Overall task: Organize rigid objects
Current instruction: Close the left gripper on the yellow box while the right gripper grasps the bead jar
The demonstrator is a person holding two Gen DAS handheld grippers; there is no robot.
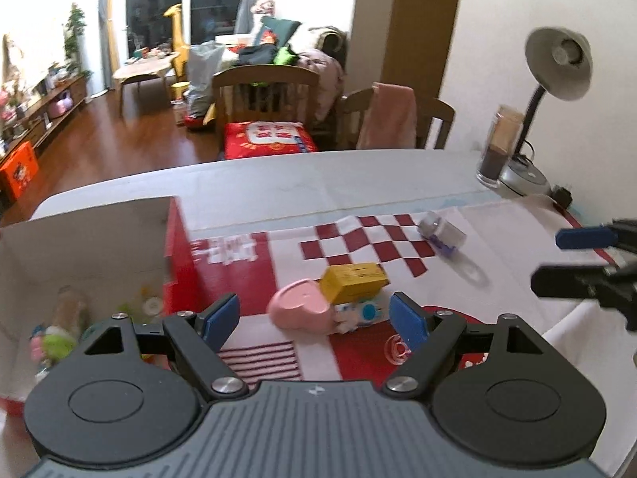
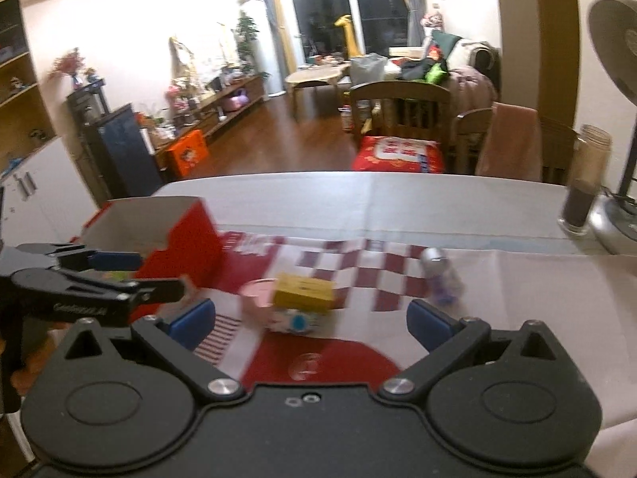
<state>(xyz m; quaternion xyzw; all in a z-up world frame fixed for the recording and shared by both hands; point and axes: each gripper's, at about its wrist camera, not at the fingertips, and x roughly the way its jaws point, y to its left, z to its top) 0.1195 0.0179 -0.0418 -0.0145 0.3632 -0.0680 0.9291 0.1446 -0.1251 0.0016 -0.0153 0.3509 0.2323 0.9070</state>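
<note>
A pink heart-shaped dish [image 1: 300, 306] lies on the red-and-white cloth. A yellow box [image 1: 354, 281] rests on a small white toy [image 1: 368, 311] right beside the dish. My left gripper [image 1: 314, 318] is open just short of the dish, with nothing between its pads. A small clear bottle [image 1: 442, 233] lies on its side further right. An open red box [image 1: 179, 247] at the left holds several small items. My right gripper [image 2: 310, 320] is wide open and empty in front of the dish [image 2: 254, 294], yellow box [image 2: 304, 292] and bottle [image 2: 442, 275].
A desk lamp [image 1: 557, 63] and a tall glass jar [image 1: 501, 147] stand at the table's far right. Two wooden chairs [image 1: 264, 91] stand behind the far edge. Each gripper shows in the other's view: the right gripper [image 1: 547, 259] and the left gripper [image 2: 159, 273].
</note>
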